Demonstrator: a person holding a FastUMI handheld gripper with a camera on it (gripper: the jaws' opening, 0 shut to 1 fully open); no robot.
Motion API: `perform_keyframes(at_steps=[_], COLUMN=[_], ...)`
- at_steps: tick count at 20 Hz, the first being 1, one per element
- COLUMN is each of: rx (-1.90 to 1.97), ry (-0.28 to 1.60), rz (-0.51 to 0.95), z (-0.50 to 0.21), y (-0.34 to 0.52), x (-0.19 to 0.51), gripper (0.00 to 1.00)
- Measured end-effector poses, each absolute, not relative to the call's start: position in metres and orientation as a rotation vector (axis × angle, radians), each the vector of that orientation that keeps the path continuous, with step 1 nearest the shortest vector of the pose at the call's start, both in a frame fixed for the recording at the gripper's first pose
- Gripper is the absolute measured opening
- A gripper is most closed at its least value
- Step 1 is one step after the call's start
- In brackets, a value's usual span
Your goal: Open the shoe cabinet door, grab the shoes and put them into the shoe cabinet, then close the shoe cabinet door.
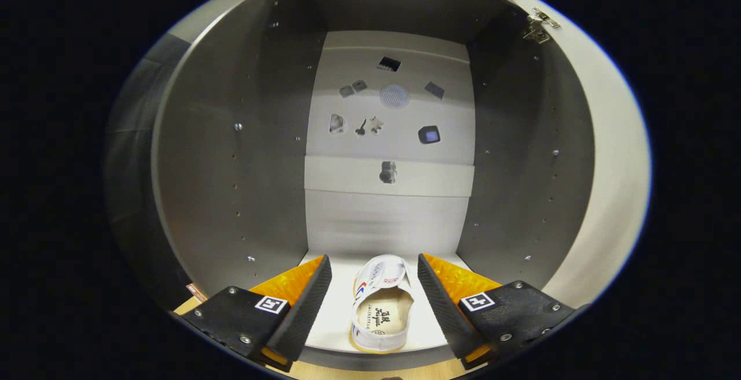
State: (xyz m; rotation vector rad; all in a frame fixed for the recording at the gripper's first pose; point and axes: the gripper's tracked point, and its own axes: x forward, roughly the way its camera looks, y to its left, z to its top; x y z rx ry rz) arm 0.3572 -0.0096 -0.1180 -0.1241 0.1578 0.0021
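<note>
A white canvas shoe point(381, 310) lies on the cabinet's bottom shelf point(333, 322), toe pointing inward, heel toward me. My gripper point(374, 293) is open, one finger on each side of the shoe, and neither finger touches it. The shoe cabinet point(231, 154) stands open in front of me, with grey side walls and a pale back panel point(388, 218). Its open door point(613, 165) swings off to the right, hinge point(538, 26) at the top.
Small stickers and cut-outs point(393, 96) dot the back panel. Rows of shelf-pin holes run down both side walls. A wooden floor edge point(324, 371) lies below the cabinet's front lip.
</note>
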Motion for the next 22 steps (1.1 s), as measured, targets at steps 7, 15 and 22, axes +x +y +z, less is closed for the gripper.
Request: perform_keyframes(at_steps=[7,15,22], rx=[-0.098,-0.047,-0.027], ry=[0.082,0.058,0.052], rz=[-0.011,0.007,0.015], z=[-0.060,-0.022,-0.009], y=[-0.023,-0.027,-0.031], x=[0.284,0.199,0.132], gripper=[0.93,0.93,0.93])
